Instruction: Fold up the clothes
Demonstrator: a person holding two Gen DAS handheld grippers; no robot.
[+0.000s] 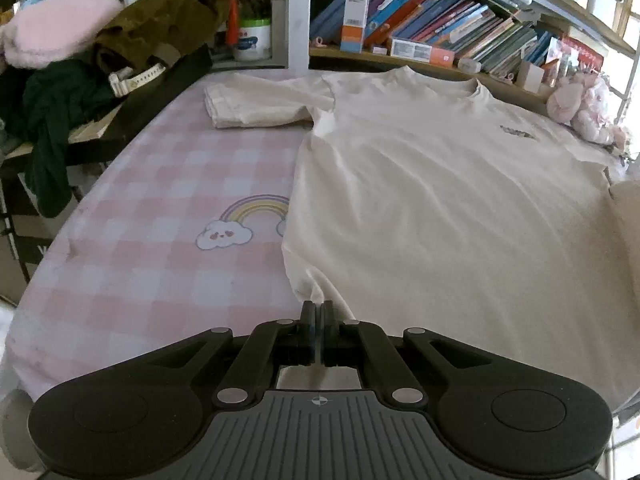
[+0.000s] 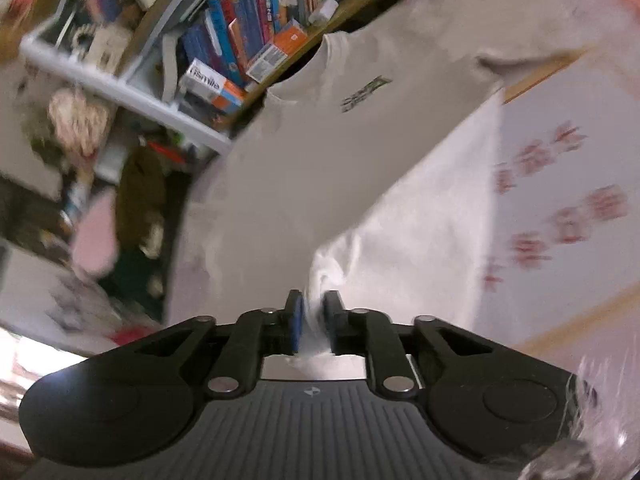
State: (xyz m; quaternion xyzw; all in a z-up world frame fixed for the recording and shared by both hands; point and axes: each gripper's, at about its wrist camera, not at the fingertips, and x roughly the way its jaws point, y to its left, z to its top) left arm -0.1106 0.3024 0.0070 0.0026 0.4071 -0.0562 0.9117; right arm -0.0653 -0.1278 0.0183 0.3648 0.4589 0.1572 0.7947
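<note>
A pink-and-white checked sheet (image 1: 152, 200) printed with a rainbow and cloud (image 1: 240, 224) covers the broad surface. Behind it a wooden shelf (image 1: 420, 65) runs along the far edge, packed with leaning books (image 1: 452, 20) and small boxes. To the left a heap of clothing (image 1: 120, 52) in pink, olive and dark green is piled up; a pen cup (image 1: 252, 38) stands beside a white post (image 1: 299, 12), and a pink plush toy (image 1: 580, 104) sits at the far right.

The cream T-shirt (image 1: 440, 200) lies spread face up on the sheet, neckline toward the shelf, one sleeve stretched out to the left, a small dark chest print (image 1: 517, 133) showing.

The left gripper (image 1: 317, 312) is at the shirt's near hem corner, jaws pressed together on a thin pinch of the fabric.

In the blurred, tilted right wrist view, the right gripper (image 2: 314, 312) has its jaws slightly apart with a bunched fold of the T-shirt (image 2: 320, 168) clamped between the blue pads (image 2: 297, 322); that edge is lifted and the cloth slopes away toward the collar.
</note>
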